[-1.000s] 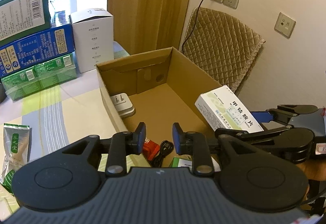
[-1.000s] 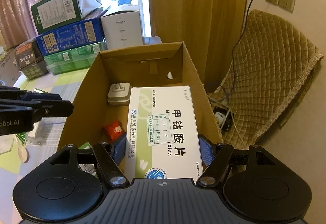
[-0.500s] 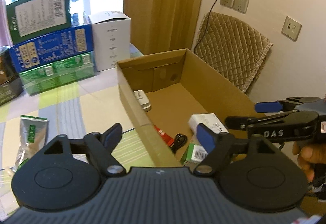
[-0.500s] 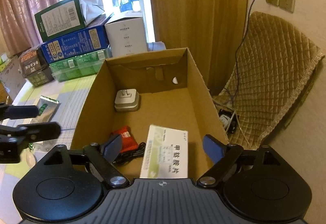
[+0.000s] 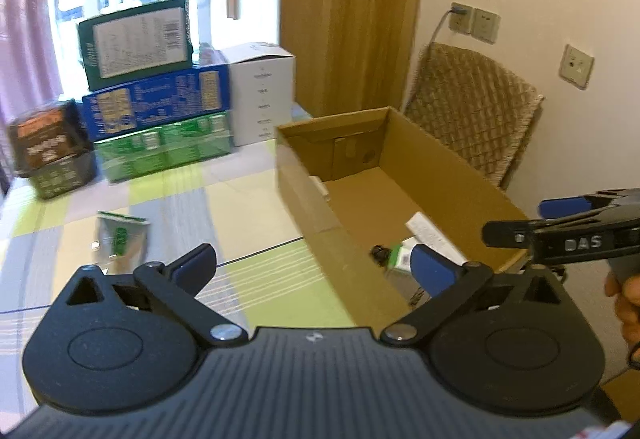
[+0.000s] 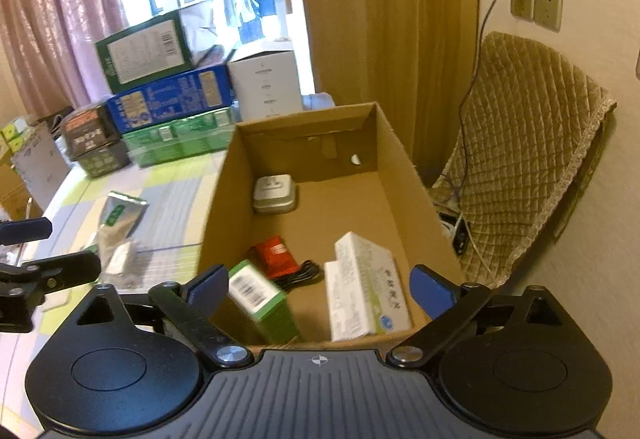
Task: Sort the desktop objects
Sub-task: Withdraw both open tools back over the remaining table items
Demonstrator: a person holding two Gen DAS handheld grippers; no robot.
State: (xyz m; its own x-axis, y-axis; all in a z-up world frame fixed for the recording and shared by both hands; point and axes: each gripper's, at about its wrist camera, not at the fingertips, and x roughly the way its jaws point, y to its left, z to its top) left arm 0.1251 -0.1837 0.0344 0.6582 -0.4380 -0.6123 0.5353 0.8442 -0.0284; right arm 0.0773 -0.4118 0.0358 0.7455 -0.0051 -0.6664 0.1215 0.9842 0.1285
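Two grippers hang with their blue-padded fingers spread wide and nothing between them: the left gripper (image 5: 314, 265) over the near left wall of the open brown cardboard box (image 6: 224, 195), the right gripper (image 6: 322, 291) above the box's near end. Inside the box, a white-and-green medicine carton (image 6: 366, 289) lies on the floor toward the near right corner. Beside it, toward the left wall, a green barcoded carton (image 6: 260, 301) leans tilted, with a small red packet (image 6: 276, 255) and a black coiled cable (image 6: 302, 275) between the two. A grey-white plug adapter (image 6: 275, 193) sits against the left wall, nearer the far end. Left of the box, a silver-and-green foil pouch (image 5: 120, 239) lies on the striped tablecloth (image 5: 240, 207). Beyond the box's far left corner stand stacked green, blue and white cartons (image 5: 160, 107).
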